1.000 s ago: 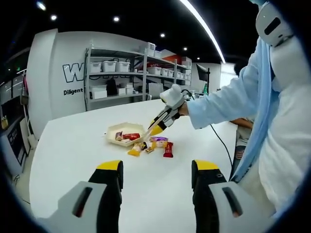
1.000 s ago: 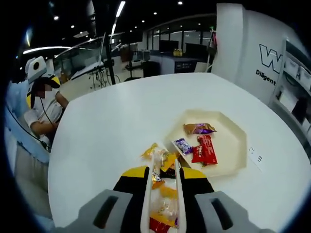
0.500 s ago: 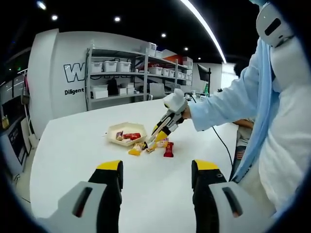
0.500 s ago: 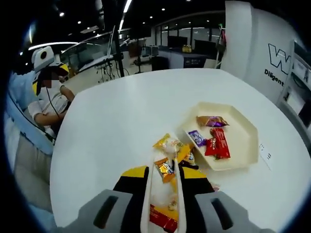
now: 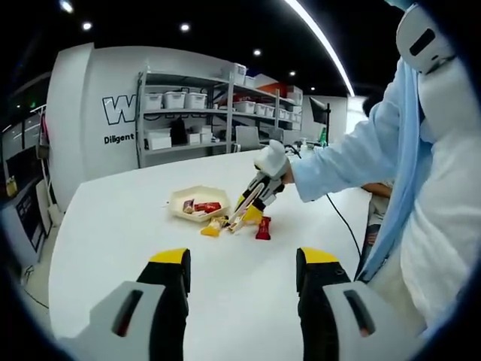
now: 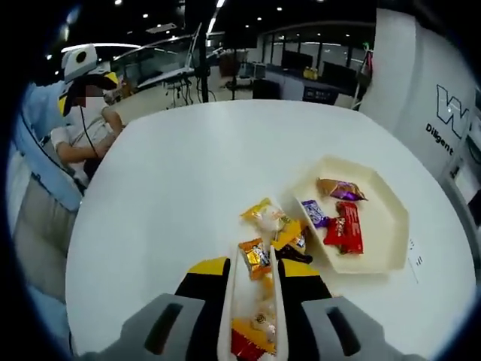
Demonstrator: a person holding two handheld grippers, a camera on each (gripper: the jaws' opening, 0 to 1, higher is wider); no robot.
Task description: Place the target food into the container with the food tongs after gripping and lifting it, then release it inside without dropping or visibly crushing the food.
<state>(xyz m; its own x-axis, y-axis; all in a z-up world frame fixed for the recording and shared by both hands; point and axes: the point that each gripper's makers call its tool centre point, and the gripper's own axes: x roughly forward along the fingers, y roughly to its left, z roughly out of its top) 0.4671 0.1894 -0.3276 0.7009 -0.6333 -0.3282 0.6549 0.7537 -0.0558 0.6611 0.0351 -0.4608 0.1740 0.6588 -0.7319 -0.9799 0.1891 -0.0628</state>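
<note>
On the white tabletop (image 6: 173, 195) sits a cream, angular tray (image 6: 391, 226), and everything else is placed against it. Inside the tray lie a red wrapped snack (image 6: 344, 227), a purple wrapped snack (image 6: 313, 212) and a brown-and-purple packet (image 6: 340, 189); their print is too small to read. Just beside the tray's near rim is a small heap of yellow and orange wrapped snacks (image 6: 264, 214). The right gripper (image 6: 255, 282) has its fingers clenched on white food tongs (image 6: 254, 316), whose two arms reach toward that heap; an orange wrapped snack (image 6: 255, 257) sits between the tong tips, close by the tray but outside it. In the left gripper view the right gripper (image 5: 259, 188) slants down with the tongs (image 5: 239, 216) to the heap just beside the tray (image 5: 197, 203), and a red snack (image 5: 263, 228) lies alone on the tabletop nearby. The left gripper (image 5: 242, 263) hangs well apart from the tray, fingers spread, holding nothing. On the wall behind the shelves a large "W" and the word "Diligent" (image 5: 119, 138) can be read; the rest is hidden.
</note>
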